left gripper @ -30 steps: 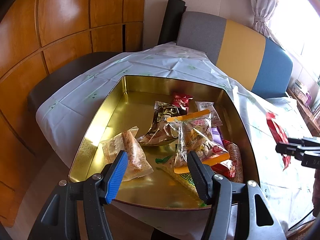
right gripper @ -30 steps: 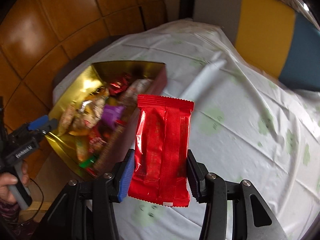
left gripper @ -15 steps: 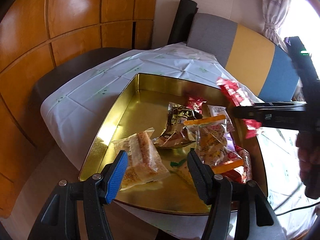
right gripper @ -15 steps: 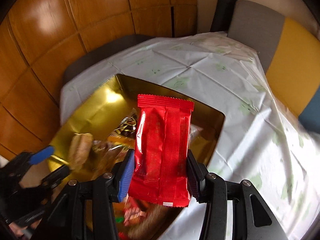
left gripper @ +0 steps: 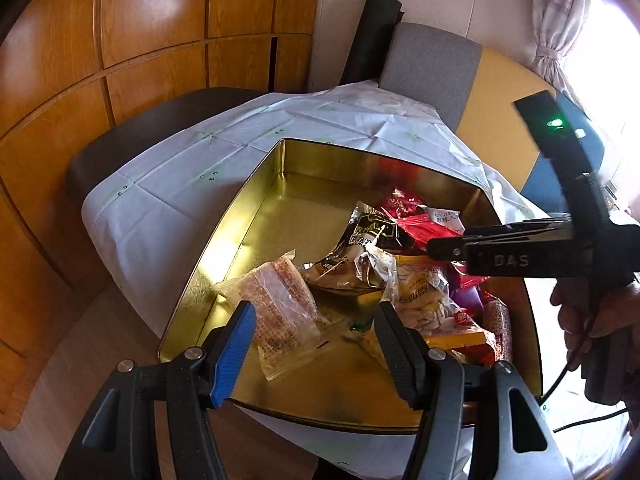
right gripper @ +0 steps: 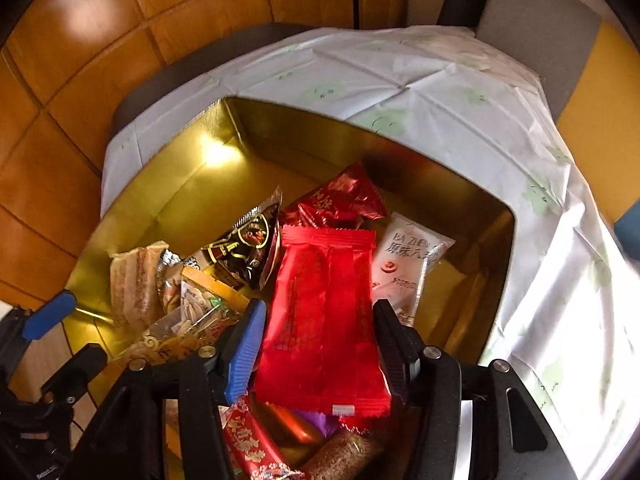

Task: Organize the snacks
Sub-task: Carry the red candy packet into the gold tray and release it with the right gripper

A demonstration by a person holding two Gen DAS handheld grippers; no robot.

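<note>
Right now my right gripper (right gripper: 318,344) has its jaws partly spread and they have just been opening, with the red snack packet (right gripper: 324,316) standing between them over the gold tin (right gripper: 168,208). Gaps show beside the packet on both sides — as far as I can see it is no longer pinched. The packet is glossy red foil with crimped ends, upright in the centre of the right wrist frame, above a heap of other snacks (right gripper: 240,256) in the tin's lower part. My left gripper (left gripper: 316,340) hangs with jaws wide and released, nothing between them, at the bottom of its frame over the tin's near rim — a clear cracker pack (left gripper: 280,308) lies just beyond. The tin sits on the white-clothed surface (left gripper: 168,196).
</note>
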